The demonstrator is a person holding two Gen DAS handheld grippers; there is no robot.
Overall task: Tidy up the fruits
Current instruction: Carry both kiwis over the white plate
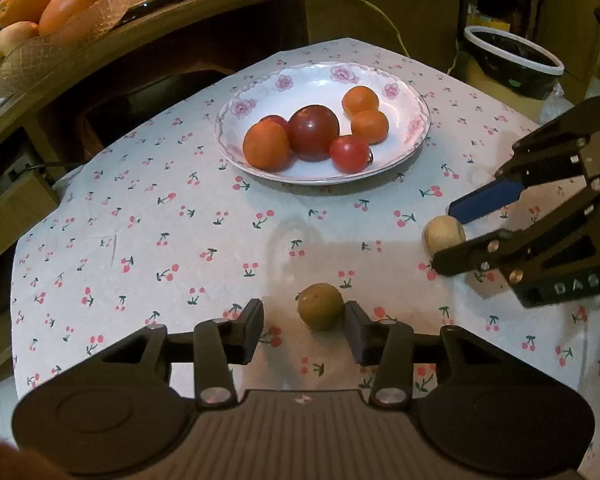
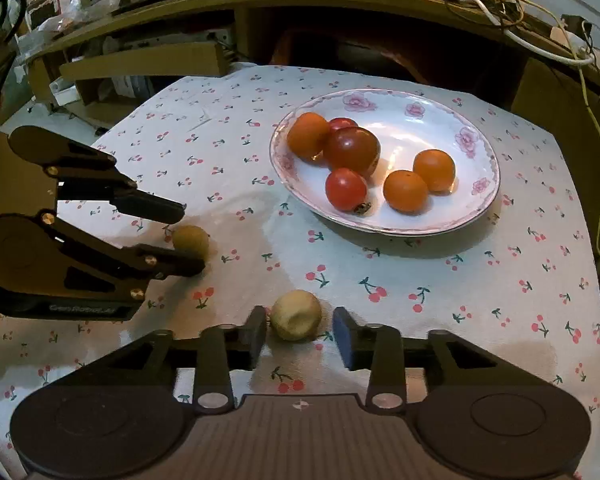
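Nearest the left wrist camera, the left gripper (image 1: pixel 305 328) stood spread wide at the bottom centre of the frame, with a small round brownish-green fruit (image 1: pixel 321 305) lying on the cherry-printed white cloth (image 1: pixel 148 216) of the bench, between the fingers and touching or almost touching the right one. At the bottom centre of the right wrist view, the right gripper (image 2: pixel 300 334) was likewise spread, straddling a small pale yellowish round fruit (image 2: pixel 296 315) whose skin looked dented on the near side; its left finger sat just beside the fruit and its right finger stood apart. Neither gripper was pinching anything yet. Farther up the cloth, in the upper middle of both frames, sat a white shallow plate with pink flowers on its rim (image 1: pixel 380 74), already carrying three orange fruits, two small red ones and one larger dark red one. Both loose fruits would probably be light, with a firm but brittle shell that could roll or squirt out of a pinch, so the sensible hold seemed to be across the widest middle, fingers squared on opposite sides, closing gently. The pale one's dent suggested a weak spot worth keeping off the pads.
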